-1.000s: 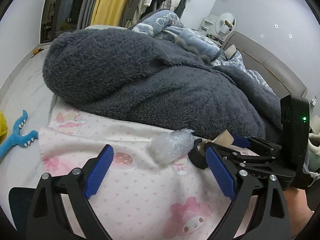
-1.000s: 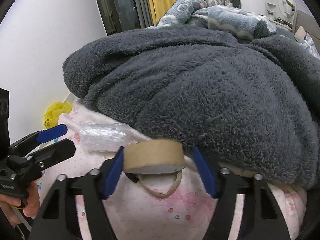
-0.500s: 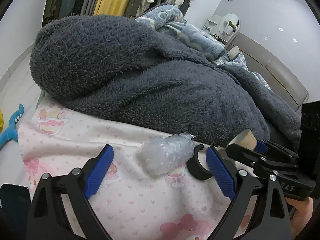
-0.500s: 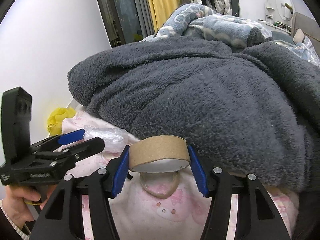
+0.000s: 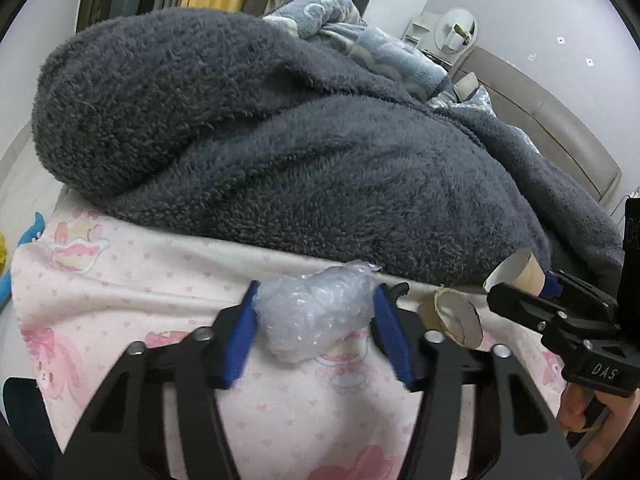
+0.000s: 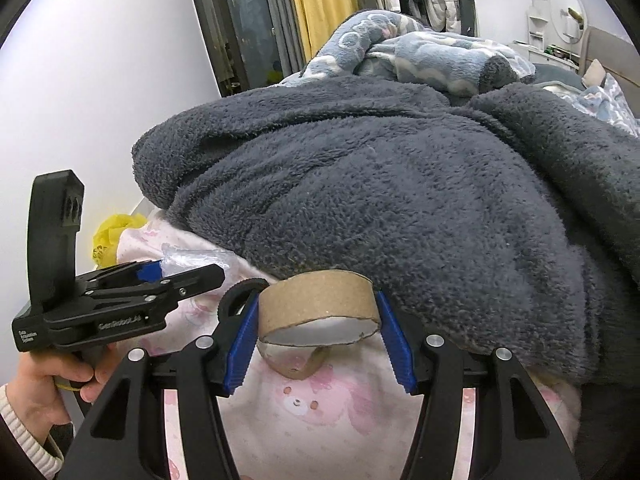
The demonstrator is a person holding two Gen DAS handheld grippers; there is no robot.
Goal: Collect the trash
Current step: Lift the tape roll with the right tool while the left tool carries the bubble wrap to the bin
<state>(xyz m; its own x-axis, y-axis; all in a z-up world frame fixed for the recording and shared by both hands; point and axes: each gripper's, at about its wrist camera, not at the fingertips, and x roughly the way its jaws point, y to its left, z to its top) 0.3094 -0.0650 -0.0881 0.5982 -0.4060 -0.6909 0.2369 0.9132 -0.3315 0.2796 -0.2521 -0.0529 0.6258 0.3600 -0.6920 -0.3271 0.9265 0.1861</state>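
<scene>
Setting: a bed covered by a pink cartoon-print sheet [image 5: 132, 304], with a thick dark grey fleece blanket [image 5: 280, 160] heaped along its far side.
Left gripper [image 5: 316, 312]: its jaws have just been closing, and the blue pads are now pressed against both sides of a crumpled wad of clear bubble wrap [image 5: 316, 312], which is seen resting on the sheet just in front of the blanket's edge.
Right gripper [image 6: 318, 316]: a short brown cardboard tape core [image 6: 320, 304] is clamped between its blue pads, with the jaws about half open, and is held slightly above the sheet.
Second core: a smaller brown cardboard ring [image 5: 450, 316] is seen lying on the sheet below the held core, just right of the bubble wrap.
Hands: a hand [image 6: 68, 376] is seen on the left gripper's handle, with a ribbed white cuff at the wrist.
Background: a yellow plastic bag [image 6: 114, 232] is visible beyond the bed's corner, by the white wall.
</scene>
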